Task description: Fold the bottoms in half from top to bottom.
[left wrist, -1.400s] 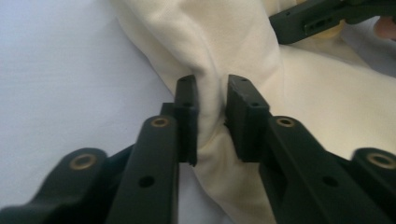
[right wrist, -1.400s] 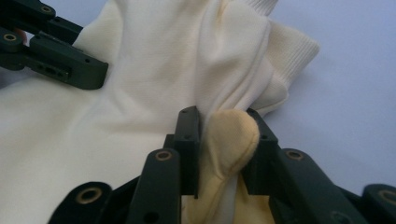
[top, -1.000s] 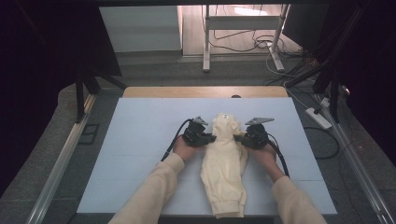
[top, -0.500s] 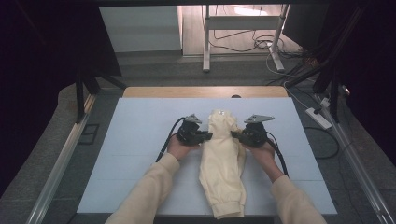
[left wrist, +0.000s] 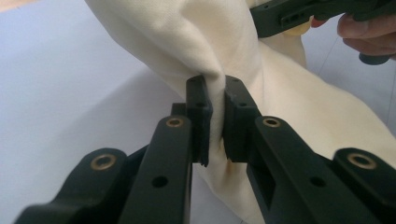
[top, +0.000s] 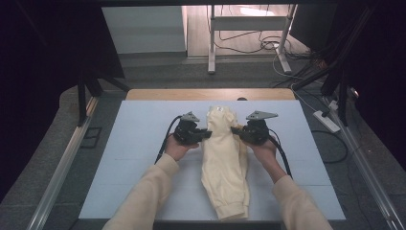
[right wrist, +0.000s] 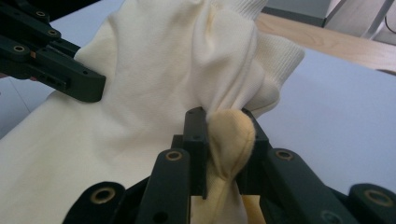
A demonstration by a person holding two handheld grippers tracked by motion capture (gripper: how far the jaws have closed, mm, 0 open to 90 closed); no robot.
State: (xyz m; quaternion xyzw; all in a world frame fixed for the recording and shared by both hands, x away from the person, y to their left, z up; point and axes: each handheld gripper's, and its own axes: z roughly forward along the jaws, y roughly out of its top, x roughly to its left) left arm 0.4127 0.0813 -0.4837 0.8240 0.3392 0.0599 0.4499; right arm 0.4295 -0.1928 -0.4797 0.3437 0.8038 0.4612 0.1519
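A cream knitted garment [top: 224, 158] lies lengthwise on the pale blue table [top: 139, 129], its far end lifted off the surface. My left gripper [top: 208, 133] pinches the garment's left edge; in the left gripper view its pads [left wrist: 201, 112] press a fold of the cream cloth [left wrist: 187, 42]. My right gripper [top: 233, 129] is shut on the right edge, where a bunched yellowish seam [right wrist: 231, 140] bulges between the jaws. The ribbed hem [right wrist: 275, 56] stands up behind it. Each gripper view also shows the other gripper across the cloth.
A wooden strip [top: 210, 94] borders the table's far edge. Metal rails [top: 62, 163] run along both sides. A power strip [top: 326, 120] and cables lie on the floor at the right, and a stand's legs [top: 210, 43] rise beyond the table.
Both grippers have risen and moved a little away from me, lifting the garment's far end higher off the table. Their hold on the cloth is unchanged.
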